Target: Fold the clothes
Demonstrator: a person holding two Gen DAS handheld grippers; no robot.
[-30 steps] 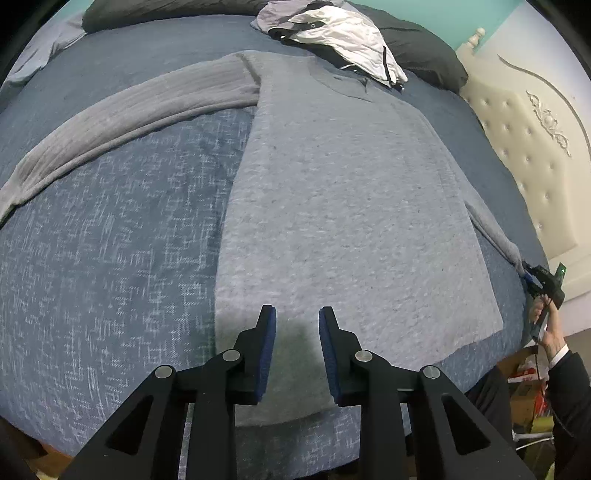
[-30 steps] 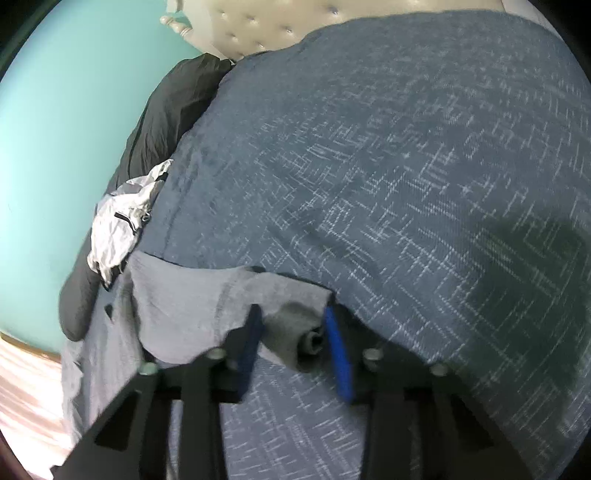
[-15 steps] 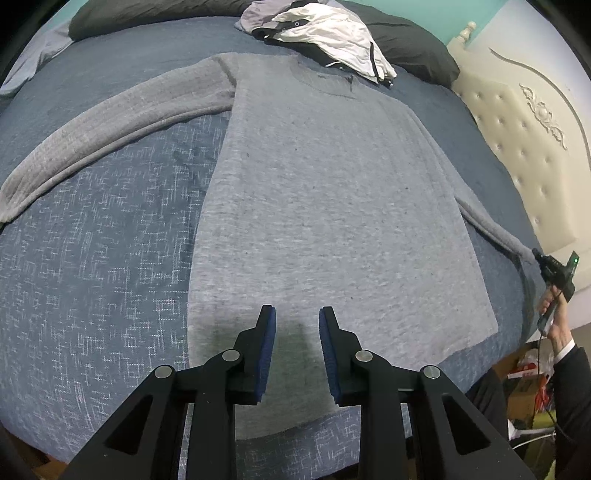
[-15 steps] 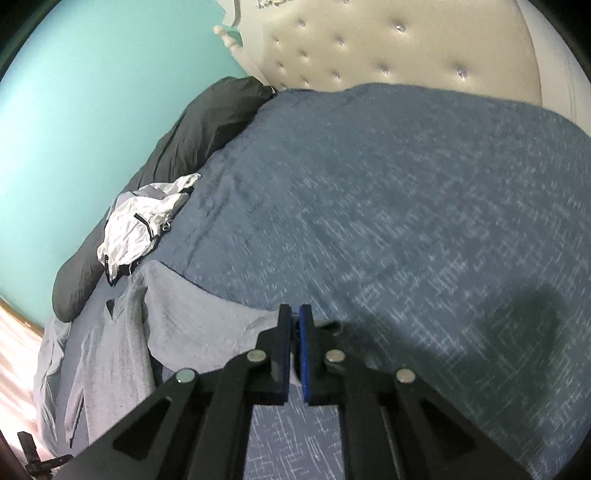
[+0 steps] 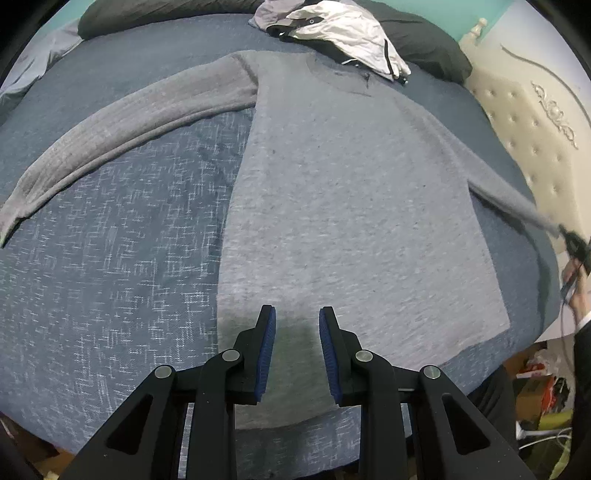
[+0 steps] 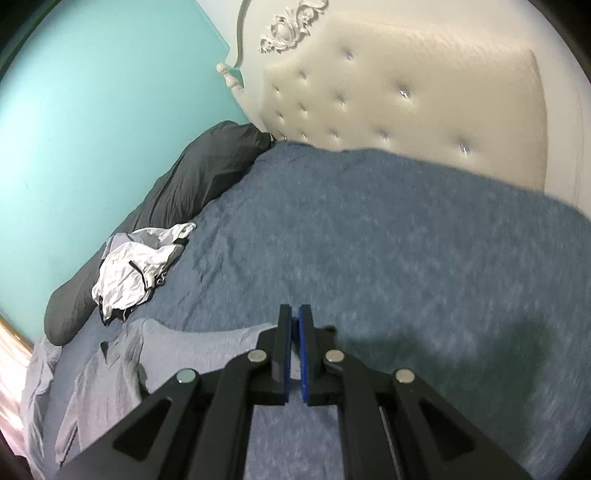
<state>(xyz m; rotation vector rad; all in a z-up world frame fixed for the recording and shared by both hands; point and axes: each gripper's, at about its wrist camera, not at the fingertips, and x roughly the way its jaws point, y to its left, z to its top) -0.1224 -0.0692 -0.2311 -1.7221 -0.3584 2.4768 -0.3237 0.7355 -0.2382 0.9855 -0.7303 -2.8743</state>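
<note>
A grey long-sleeved sweater (image 5: 343, 206) lies flat on the blue bedspread (image 5: 122, 258), one sleeve (image 5: 110, 125) stretched out to the left. My left gripper (image 5: 297, 325) hovers open over the hem, nothing between its fingers. In the left wrist view the other sleeve (image 5: 517, 201) rises off the bed toward my right gripper (image 5: 567, 236) at the right edge. In the right wrist view that gripper (image 6: 294, 314) is shut on the sleeve's cuff, and the sleeve (image 6: 207, 343) trails away to the left toward the sweater's body (image 6: 99, 391).
A white and grey jacket (image 5: 347, 33) lies crumpled by the sweater's collar, on a dark pillow (image 5: 417, 44). A cream tufted headboard (image 6: 406, 85) stands at the bed's far side. A teal wall (image 6: 92, 110) runs behind. Clutter sits on the floor (image 5: 535, 391) beyond the bed's edge.
My right gripper closed on the sleeve cuff and lifted it off the bed, tilting up toward the headboard. The left gripper stayed open above the hem.
</note>
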